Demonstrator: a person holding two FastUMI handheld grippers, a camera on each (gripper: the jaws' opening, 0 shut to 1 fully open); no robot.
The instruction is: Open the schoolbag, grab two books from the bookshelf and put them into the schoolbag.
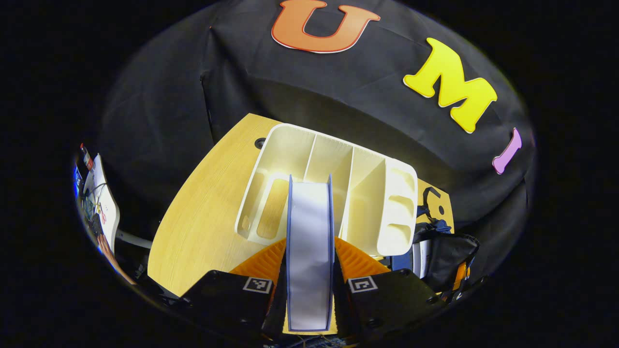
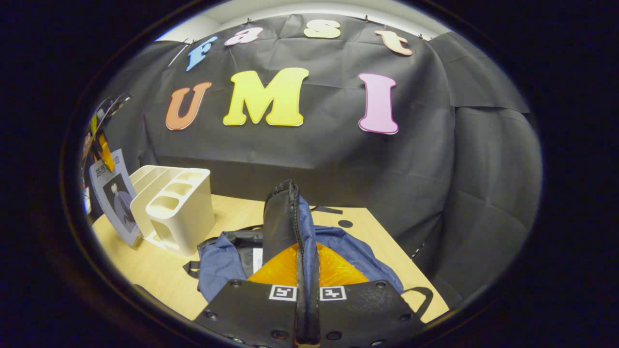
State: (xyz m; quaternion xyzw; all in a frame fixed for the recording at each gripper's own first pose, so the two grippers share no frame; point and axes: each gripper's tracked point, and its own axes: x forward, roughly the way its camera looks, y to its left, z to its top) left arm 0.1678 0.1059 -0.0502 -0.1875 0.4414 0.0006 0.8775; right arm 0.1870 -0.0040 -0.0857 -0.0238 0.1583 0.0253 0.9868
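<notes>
Book lower edge cut off

The left tool carried two dark, angular housing blocks at its base, each bearing a small square black-and-white marker near the inner edge; ribbed surfaces fanned outward beside its fingers; round screws dotted one block. The right tool had a similar broad dark plate with paired square markers at its centre; screw heads lined its edges.
</notes>
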